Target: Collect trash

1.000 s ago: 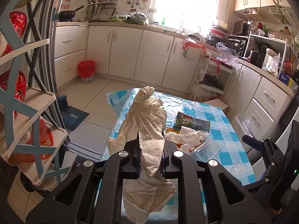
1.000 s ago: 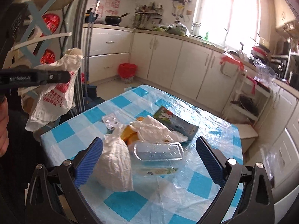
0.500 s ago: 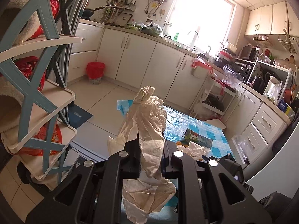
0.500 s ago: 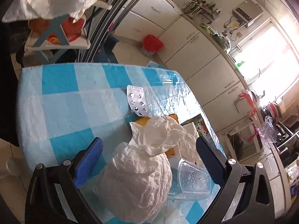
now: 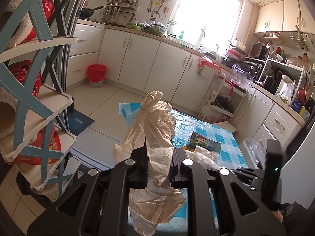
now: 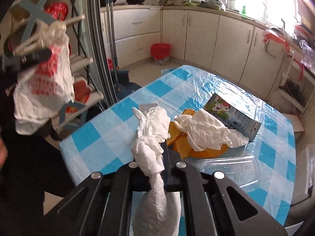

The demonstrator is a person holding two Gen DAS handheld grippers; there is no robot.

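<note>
1. The left gripper (image 5: 159,163) was clamped on a crumpled cream plastic bag (image 5: 155,137), its jaws pinched close on the film; the bag rose above the fingers and hung below them, held up off the table.
2. The right gripper (image 6: 157,169) had just closed its jaws on a knotted white tissue wad (image 6: 151,149), which stood squeezed between the pads, its bulk drooping beneath the fingers above the near edge of the table.
3. On the blue-and-white checked tablecloth (image 6: 102,137), more trash lay together: orange peel (image 6: 181,143), a crumpled white napkin (image 6: 206,131) draped over the peel, and a flattened milk carton (image 6: 234,118) touching the napkin's far side.
4. A clear plastic container (image 6: 232,167) lay just beside the right gripper, nearer the camera than the peel.
5. A blister pack (image 6: 147,106) showed partly behind the tissue wad.
6. In the right wrist view, the bag in the left gripper showed red print (image 6: 45,78) and hung beside a tiered shelf rack (image 5: 35,106), off the table's left edge.
</note>
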